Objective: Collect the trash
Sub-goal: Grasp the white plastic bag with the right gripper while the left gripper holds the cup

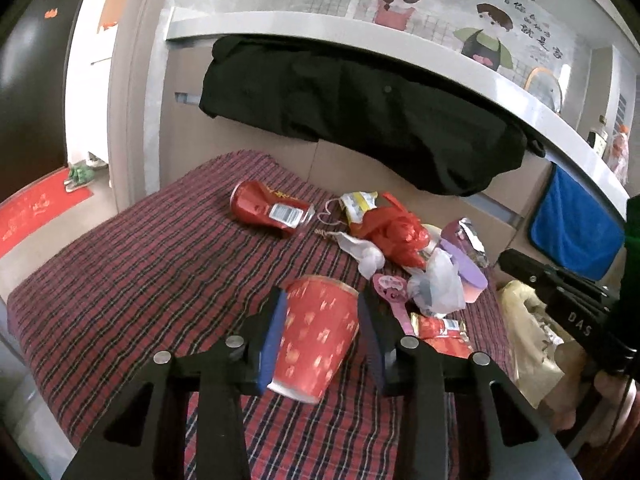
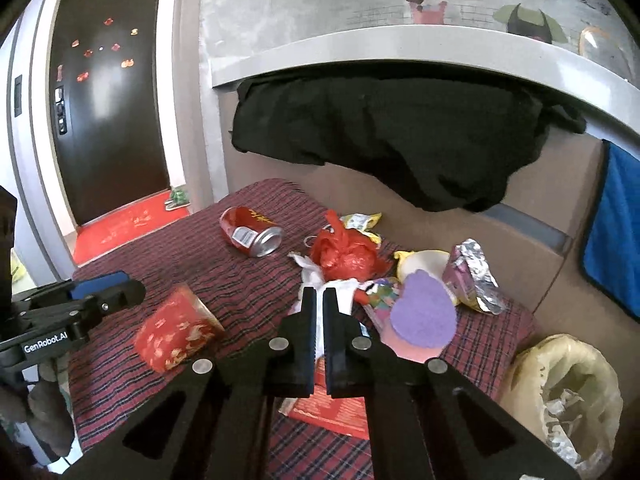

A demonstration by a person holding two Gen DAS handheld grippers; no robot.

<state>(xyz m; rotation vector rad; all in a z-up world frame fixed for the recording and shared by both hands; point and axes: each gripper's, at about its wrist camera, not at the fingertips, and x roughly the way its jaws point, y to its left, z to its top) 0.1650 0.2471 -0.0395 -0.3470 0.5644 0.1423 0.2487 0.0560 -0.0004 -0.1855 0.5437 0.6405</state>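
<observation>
Left gripper (image 1: 322,330) spread wide, straddling the empty red paper cup (image 1: 316,336) lying mid-frame. Right gripper (image 2: 319,312) nearly closed on white plastic scrap (image 2: 319,322). Yellowish bag (image 2: 568,396), lower right, holds crumpled wrappers.

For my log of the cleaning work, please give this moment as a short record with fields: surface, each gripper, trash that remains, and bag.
surface: red plaid cloth
left gripper: open, fingers on either side of the red paper cup
right gripper: shut on white plastic scrap
remaining trash: red can, red plastic bag, foil wrapper
bag: yellowish bag, open, beside the cloth
</observation>
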